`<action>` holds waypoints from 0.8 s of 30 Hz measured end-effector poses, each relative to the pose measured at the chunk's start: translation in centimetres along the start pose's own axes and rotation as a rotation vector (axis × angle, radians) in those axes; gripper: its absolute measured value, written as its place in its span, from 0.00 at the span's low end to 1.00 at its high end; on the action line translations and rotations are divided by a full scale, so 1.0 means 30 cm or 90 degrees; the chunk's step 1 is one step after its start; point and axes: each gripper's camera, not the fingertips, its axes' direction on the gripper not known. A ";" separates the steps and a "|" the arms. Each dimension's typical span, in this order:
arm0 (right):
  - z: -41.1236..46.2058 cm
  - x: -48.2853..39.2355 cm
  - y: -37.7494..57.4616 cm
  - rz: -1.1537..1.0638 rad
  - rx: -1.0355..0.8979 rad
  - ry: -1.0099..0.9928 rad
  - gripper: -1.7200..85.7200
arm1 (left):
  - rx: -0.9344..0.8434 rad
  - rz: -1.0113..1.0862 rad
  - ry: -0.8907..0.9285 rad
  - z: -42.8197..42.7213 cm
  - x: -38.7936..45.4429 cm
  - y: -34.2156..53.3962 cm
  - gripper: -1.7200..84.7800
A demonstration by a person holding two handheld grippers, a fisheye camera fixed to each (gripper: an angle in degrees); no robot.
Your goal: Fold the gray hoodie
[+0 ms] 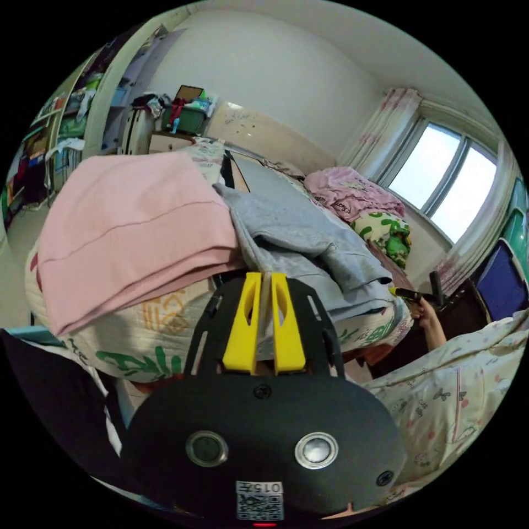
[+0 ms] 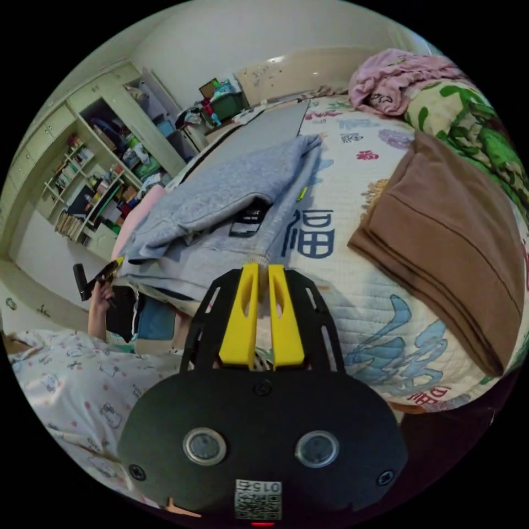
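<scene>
Lying across the bed (image 2: 352, 308), on its printed quilt, the gray hoodie (image 2: 231, 193) sits partly folded, one thick layer lapped over another, with a folded pink garment (image 1: 127, 231) touching it on one side and a folded brown garment (image 2: 446, 248) apart from it on the other. Expect soft, heavy fleece: it will drape and sag from any hold rather than keep a line, and its weight should help a fold stay put; it is neither slippery nor fragile. Take it by a doubled edge or the ribbed hem facing you, where the jaws get a firm bite, not by a single loose layer. Your left gripper (image 1: 263, 278) has its yellow jaws nearly pressed together at the hoodie's near edge; whether cloth is caught between them, you cannot tell. Your right gripper (image 2: 262, 270) is likewise almost closed, tips at the hem, its hold equally unclear.
</scene>
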 end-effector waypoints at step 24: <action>0.163 -0.431 0.168 -0.594 -0.158 0.115 0.18 | -0.266 0.574 0.046 0.669 0.609 -0.755 0.15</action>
